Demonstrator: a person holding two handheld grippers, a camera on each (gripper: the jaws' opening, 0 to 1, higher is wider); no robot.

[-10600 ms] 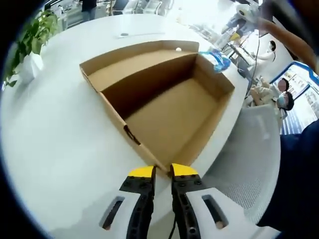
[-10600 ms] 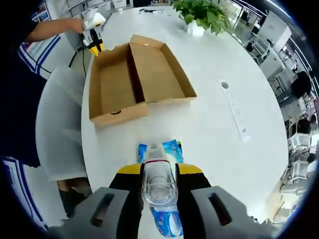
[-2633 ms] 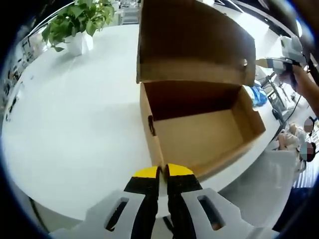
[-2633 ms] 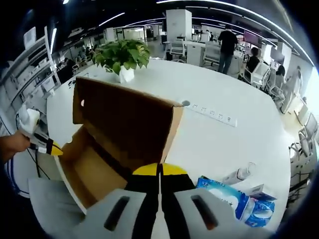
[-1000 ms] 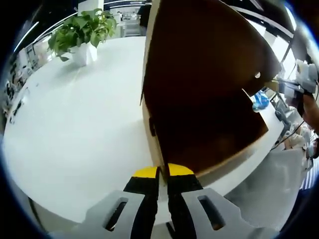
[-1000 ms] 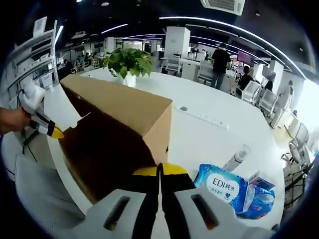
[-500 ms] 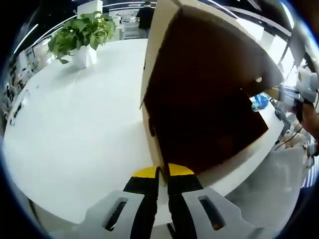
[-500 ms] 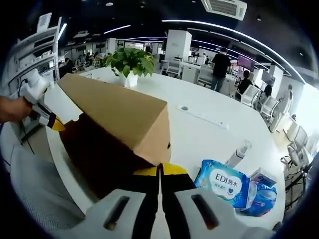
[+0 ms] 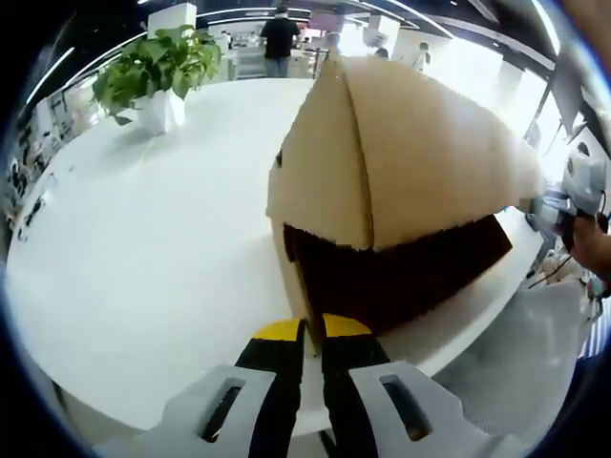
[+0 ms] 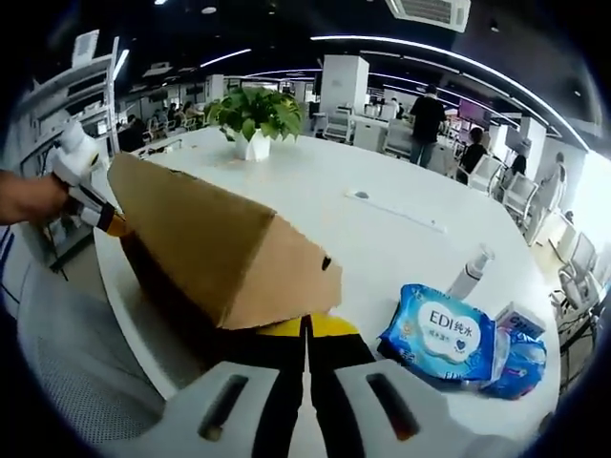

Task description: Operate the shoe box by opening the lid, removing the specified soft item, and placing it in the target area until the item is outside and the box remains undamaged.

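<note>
A brown cardboard shoe box point(image 9: 410, 162) lies on a round white table point(image 9: 143, 239). Its lid point(image 10: 220, 248) slopes low over the base, leaving a dark gap along the near side. My left gripper point(image 9: 307, 329) is shut on the near corner of the box wall. My right gripper point(image 10: 307, 324) is shut on the lid's front edge. In the right gripper view the left gripper point(image 10: 91, 205) shows at the box's far corner, held by a hand. A blue pack of wet wipes point(image 10: 444, 334) lies on the table right of the box.
A potted green plant point(image 9: 158, 67) stands far back on the table. A small clear spray bottle point(image 10: 473, 272) and a second blue pack point(image 10: 520, 367) sit beside the wipes. A power strip point(image 10: 396, 212) is set in the tabletop. People and desks are behind.
The lid has swung down over the base, from upright a second ago to nearly flat now, hiding the inside. Both grippers keep their hold.
</note>
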